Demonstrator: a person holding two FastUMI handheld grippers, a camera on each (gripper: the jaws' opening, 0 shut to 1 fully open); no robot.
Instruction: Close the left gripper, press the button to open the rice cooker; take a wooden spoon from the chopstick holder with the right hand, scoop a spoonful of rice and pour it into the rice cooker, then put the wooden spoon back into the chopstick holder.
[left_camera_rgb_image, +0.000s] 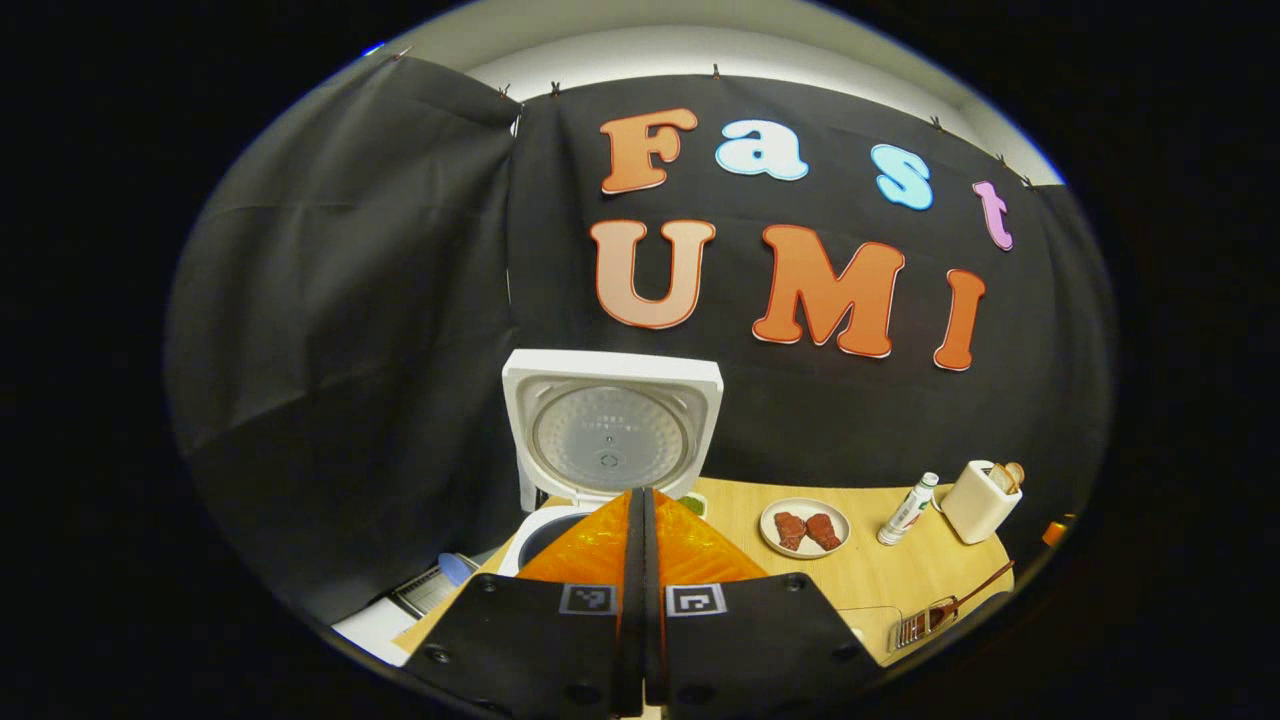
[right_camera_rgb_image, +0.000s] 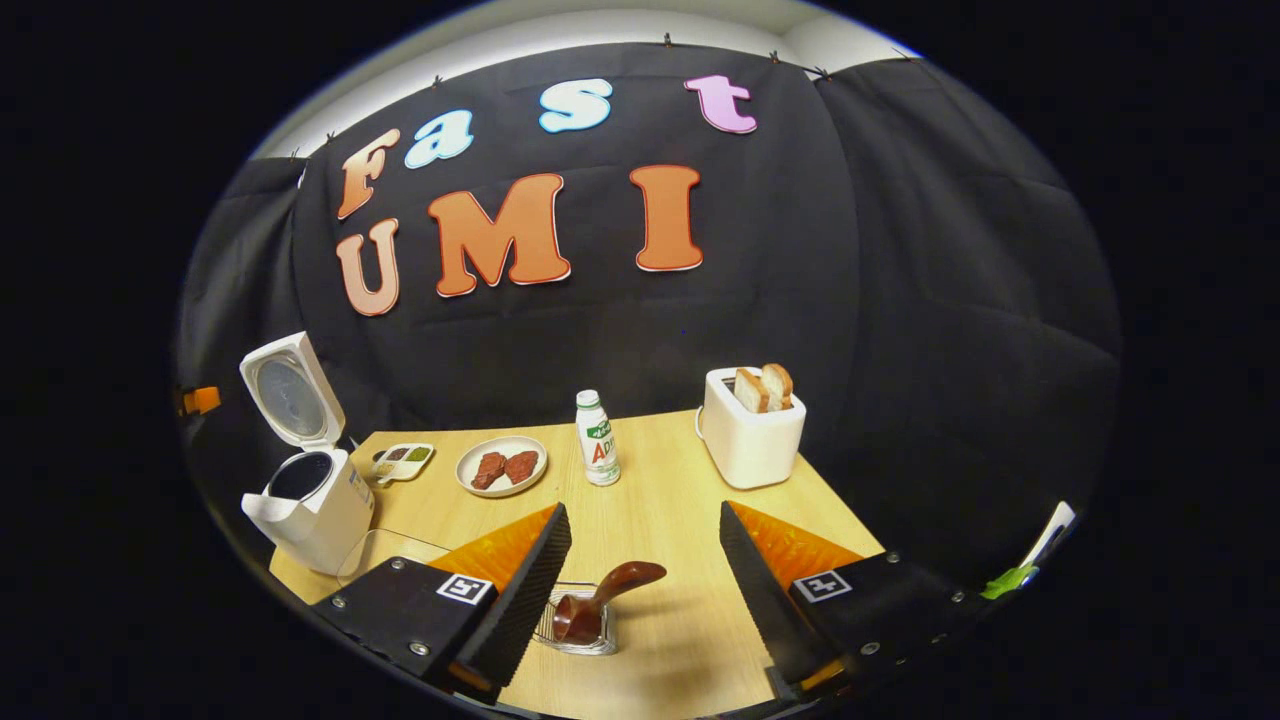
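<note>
Wooden spoon (right_camera_rgb_image: 603, 594) between parted fingers (right_camera_rgb_image: 530, 575)

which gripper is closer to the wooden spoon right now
Right. The right gripper is open just above the wooden spoon in its holder, which lies between the fingers. The left gripper, shut, is over by the open rice cooker, across the table from it.

Dim booth, sharp centre, fisheye-warped edges
</note>
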